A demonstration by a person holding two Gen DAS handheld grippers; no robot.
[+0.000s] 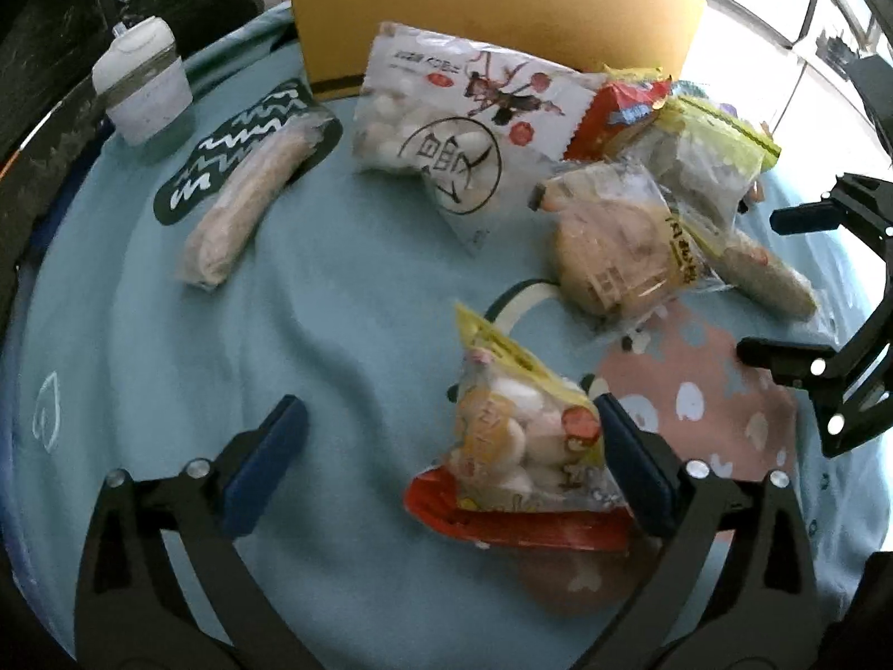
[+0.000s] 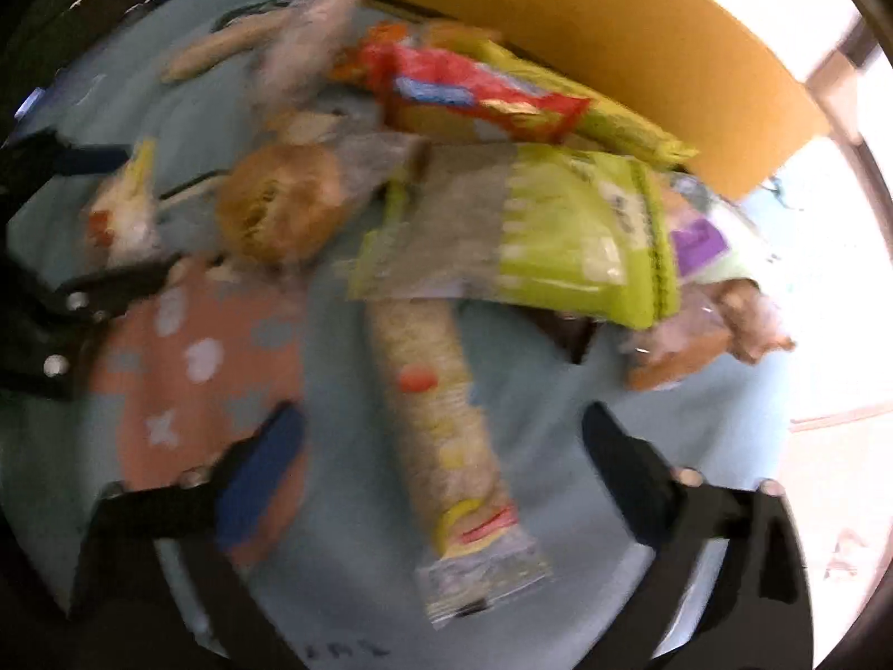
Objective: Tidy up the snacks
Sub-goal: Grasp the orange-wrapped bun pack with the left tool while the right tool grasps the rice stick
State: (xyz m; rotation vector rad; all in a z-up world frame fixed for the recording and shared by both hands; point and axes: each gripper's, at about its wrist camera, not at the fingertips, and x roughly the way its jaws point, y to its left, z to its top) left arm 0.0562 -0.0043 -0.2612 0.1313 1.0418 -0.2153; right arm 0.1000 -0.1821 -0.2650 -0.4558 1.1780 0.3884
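Observation:
My left gripper (image 1: 446,435) is open; a small yellow-and-red bag of round white sweets (image 1: 524,446) lies between its fingers, against the right finger (image 1: 636,474). My right gripper (image 2: 441,446) is open over a long roll of rice crackers (image 2: 441,407), which lies lengthwise between its fingers; this view is blurred. The right gripper also shows at the right edge of the left wrist view (image 1: 781,279). A pile of snacks lies beyond: a bun in clear wrap (image 1: 614,245), a green-topped bag (image 2: 536,229), a red packet (image 2: 480,95), a large white bag (image 1: 446,123).
A light blue cloth (image 1: 279,307) covers the table. A yellow cardboard box (image 1: 491,11) stands at the back. A wrapped cracker roll (image 1: 245,206) lies on a dark patterned mat at left, next to a white lidded container (image 1: 145,89). A pink patterned patch (image 1: 697,407) lies at right.

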